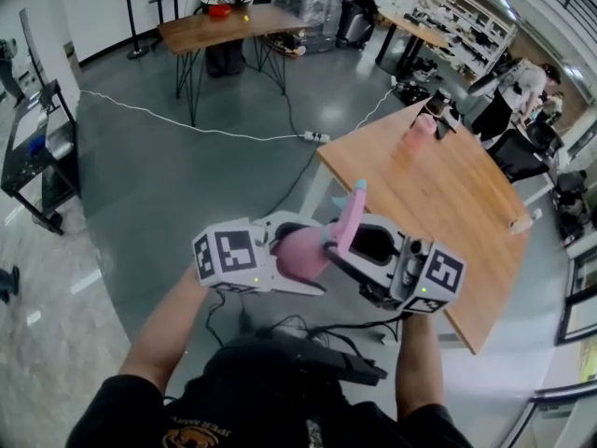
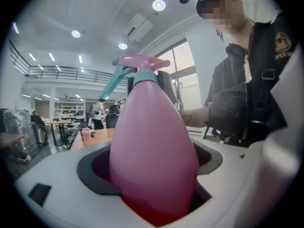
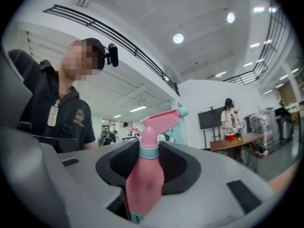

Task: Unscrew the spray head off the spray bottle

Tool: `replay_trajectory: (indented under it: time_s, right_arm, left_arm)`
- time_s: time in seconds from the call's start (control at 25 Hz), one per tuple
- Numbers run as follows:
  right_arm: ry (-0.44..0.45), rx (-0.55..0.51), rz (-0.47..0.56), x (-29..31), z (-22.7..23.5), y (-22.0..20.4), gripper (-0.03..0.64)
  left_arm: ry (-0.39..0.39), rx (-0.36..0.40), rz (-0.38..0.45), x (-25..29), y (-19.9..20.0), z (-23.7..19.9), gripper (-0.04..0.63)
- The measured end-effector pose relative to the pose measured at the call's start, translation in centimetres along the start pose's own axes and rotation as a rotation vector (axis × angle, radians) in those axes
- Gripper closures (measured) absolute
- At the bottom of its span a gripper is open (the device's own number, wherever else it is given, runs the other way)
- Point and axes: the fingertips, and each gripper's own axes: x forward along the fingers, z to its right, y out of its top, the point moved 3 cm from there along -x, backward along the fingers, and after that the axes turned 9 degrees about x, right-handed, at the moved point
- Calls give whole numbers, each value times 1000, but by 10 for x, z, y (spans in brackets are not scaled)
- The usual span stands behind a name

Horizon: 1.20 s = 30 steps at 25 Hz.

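Note:
A pink spray bottle (image 1: 300, 253) hangs in the air in front of the person, held between both grippers. My left gripper (image 1: 287, 261) is shut on its fat pink body (image 2: 154, 151), which fills the space between the jaws. The pink spray head (image 1: 351, 215) with its teal nozzle points up and away from me. My right gripper (image 1: 349, 246) sits around the neck. There the teal collar (image 3: 148, 151) lies between the black pads (image 3: 173, 163) with no gap visible on either side. The spray head (image 3: 156, 120) stands above the jaws and sits on the bottle.
A wooden table (image 1: 438, 203) stands to the front right with a pink cup (image 1: 420, 129) on it. A second table (image 1: 233, 21) is far back. A white cable and power strip (image 1: 317, 136) cross the floor. A black cart (image 1: 37, 147) stands at the left. People stand at the right.

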Motion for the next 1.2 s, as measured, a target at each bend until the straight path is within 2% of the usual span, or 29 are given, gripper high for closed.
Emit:
replay_trajectory:
  time_s: [0.2, 0.32, 0.4, 0.64, 0.8, 0.96, 1.0, 1.2]
  right_arm:
    - [-178, 23, 30, -8, 23, -2, 436]
    - [-315, 50, 69, -8, 38, -2, 436]
    - [-385, 75, 87, -2, 43, -5, 436]
    - [-467, 159, 138, 7, 51, -10, 437]
    - [-527, 202, 167, 6, 58, -12, 437]
    - [-564, 221, 178, 7, 59, -15, 440]
    - [-570, 224, 177, 7, 59, -16, 463]
    - [-545, 229, 180, 4, 56, -17, 488]
  left_arm:
    - [277, -42, -20, -10, -12, -37, 160]
    - [459, -31, -116, -17, -23, -58, 160]
    - [528, -17, -170, -19, -29, -62, 160]
    - [642, 22, -267, -10, -40, -69, 160]
    - [689, 35, -314, -6, -45, -70, 160]
    - [719, 52, -358, -7, -50, -68, 160]
    - [723, 53, -364, -7, -50, -68, 160]
    - [707, 54, -358, -5, -50, -65, 160]
